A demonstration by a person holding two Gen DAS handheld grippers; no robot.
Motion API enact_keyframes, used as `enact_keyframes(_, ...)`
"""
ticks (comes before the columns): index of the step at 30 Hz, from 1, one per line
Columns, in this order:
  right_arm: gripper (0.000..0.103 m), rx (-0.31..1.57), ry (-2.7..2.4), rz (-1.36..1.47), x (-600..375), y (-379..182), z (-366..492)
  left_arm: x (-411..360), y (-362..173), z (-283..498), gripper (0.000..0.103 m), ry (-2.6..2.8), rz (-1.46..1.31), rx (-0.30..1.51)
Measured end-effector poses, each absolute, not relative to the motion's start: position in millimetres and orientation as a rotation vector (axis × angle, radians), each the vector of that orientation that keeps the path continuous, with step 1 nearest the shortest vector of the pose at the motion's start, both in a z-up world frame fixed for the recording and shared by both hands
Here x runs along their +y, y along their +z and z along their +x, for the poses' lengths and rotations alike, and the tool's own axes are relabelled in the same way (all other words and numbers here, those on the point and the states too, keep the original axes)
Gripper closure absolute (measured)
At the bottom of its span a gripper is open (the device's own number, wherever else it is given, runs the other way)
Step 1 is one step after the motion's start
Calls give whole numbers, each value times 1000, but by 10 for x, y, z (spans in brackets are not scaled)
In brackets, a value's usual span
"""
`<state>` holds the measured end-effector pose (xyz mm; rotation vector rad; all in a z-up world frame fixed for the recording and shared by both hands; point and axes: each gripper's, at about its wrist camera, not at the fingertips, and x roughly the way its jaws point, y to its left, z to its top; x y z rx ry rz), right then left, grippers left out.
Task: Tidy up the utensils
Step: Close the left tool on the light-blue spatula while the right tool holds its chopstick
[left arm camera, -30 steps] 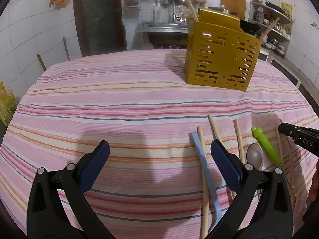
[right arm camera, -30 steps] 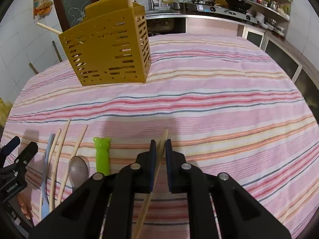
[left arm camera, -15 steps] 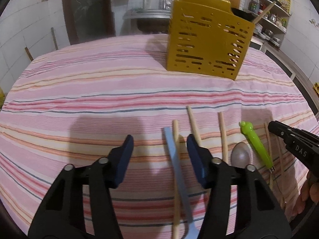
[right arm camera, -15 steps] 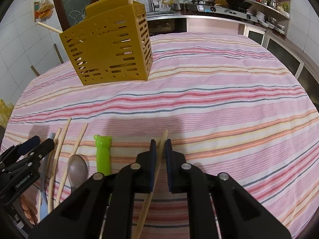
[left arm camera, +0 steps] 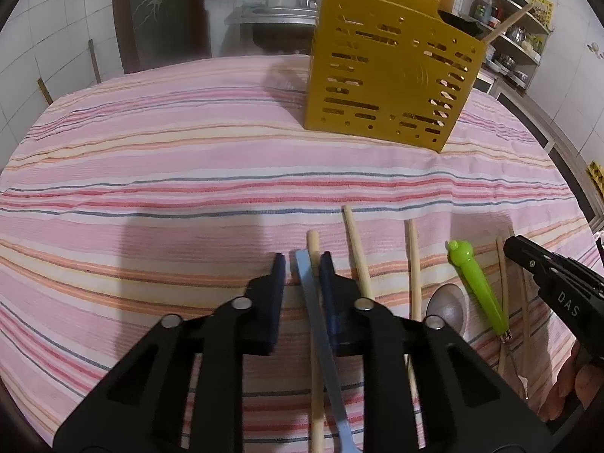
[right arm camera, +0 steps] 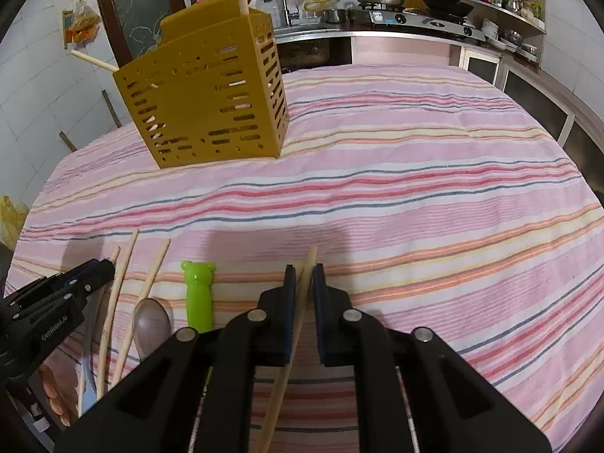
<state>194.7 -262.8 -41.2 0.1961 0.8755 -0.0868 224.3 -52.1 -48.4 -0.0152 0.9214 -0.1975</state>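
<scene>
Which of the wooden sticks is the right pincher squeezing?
The chopstick clamped in the right gripper, right of the green-handled utensil. The other sticks lie loose on the cloth further left, by the spoon.

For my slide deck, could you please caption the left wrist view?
Left gripper straddling a blue utensil handle beside a chopstick on the striped tablecloth.

Count on the tablecloth: five loose wooden chopsticks (left arm camera: pixel 358 253), one blue-handled utensil (left arm camera: pixel 313 302), one metal spoon (left arm camera: pixel 447 307), one green-handled utensil (left arm camera: pixel 477 287). One yellow slotted holder (left arm camera: pixel 389 83) contains two chopsticks.
</scene>
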Motion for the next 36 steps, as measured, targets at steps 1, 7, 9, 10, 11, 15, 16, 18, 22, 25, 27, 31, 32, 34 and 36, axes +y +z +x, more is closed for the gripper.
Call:
enact_keyframes(1,94,868,-89,199,-2630,-392,1935,-519,-467,2240,87,-197,-15,915)
enact_keyframes(7,94,809,-95,214,-2641,-243,1845,-502,-390,2216,95,-209,-19,885)
enact_keyframes(9,94,791,-92,215,-2638,-193,1821,-497,-367,2210,96,-212,-19,875)
enact_keyframes(10,95,784,-91,217,-2636,-174,1813,-491,-358,2208,96,-212,-19,872)
enact_keyframes(11,95,780,-88,214,-2627,-150,1803,-482,-353,2214,96,-206,-19,873)
enact_keyframes(15,95,785,-76,204,-2618,-149,1827,-448,-368,2231,82,-189,-28,886)
enact_keyframes(16,95,788,-73,206,-2623,-166,1836,-456,-366,2221,73,-187,-25,878)
enact_keyframes(18,95,798,-70,214,-2638,-223,1859,-499,-354,2180,44,-166,7,845)
enact_keyframes(22,94,811,-60,230,-2667,-327,1882,-540,-344,2129,44,-145,57,818)
enact_keyframes(25,94,810,-54,235,-2671,-358,1884,-527,-412,2148,44,-145,55,862)
enact_keyframes(27,94,809,-53,240,-2677,-376,1885,-520,-467,2163,46,-159,40,886)
enact_keyframes(31,94,819,-52,250,-2702,-446,1890,-508,-516,2185,56,-171,13,906)
enact_keyframes(32,94,822,-50,255,-2710,-458,1890,-508,-518,2187,58,-176,8,906)
enact_keyframes(34,94,825,-45,266,-2724,-477,1897,-500,-521,2194,66,-187,-4,907)
enact_keyframes(36,94,826,-41,266,-2724,-478,1906,-509,-533,2208,70,-191,-11,911)
